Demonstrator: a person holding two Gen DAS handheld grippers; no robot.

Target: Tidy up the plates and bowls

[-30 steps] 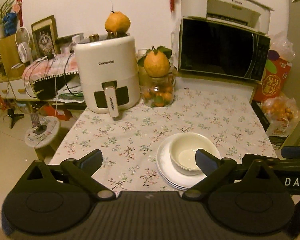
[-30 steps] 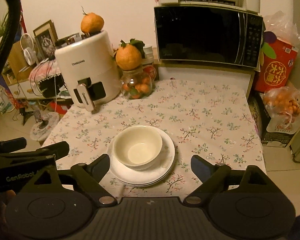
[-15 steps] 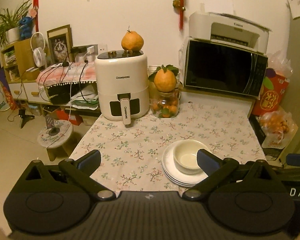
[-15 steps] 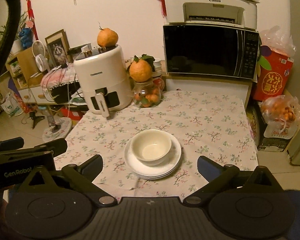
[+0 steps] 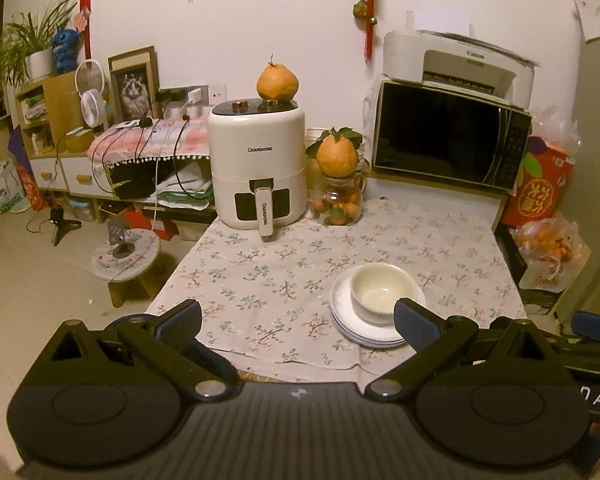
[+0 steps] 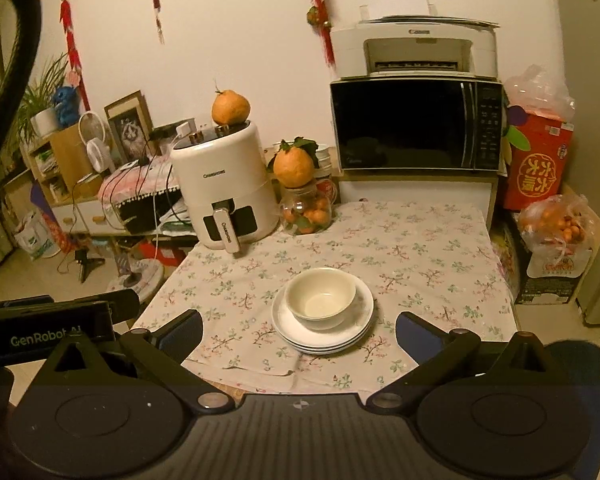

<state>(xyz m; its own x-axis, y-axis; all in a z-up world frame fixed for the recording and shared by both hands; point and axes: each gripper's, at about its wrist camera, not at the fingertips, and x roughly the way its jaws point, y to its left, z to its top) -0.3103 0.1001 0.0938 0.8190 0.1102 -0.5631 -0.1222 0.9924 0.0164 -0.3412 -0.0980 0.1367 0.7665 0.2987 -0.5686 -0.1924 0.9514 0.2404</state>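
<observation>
Right tongs [image 6: 299, 334] wide, empty; plates [image 6: 323, 330] near tablecloth [image 6: 420, 240] edge (front).

Left gripper [image 5: 296, 320]: black body, ribbed grey top plate, round discs, silver pivot screws, blue-padded fingers [image 5: 414, 322]. Right gripper [image 6: 298, 326]: same build, blue pads, white "GenRobot" lettering on the neighbouring unit, black cable looping top left.
</observation>
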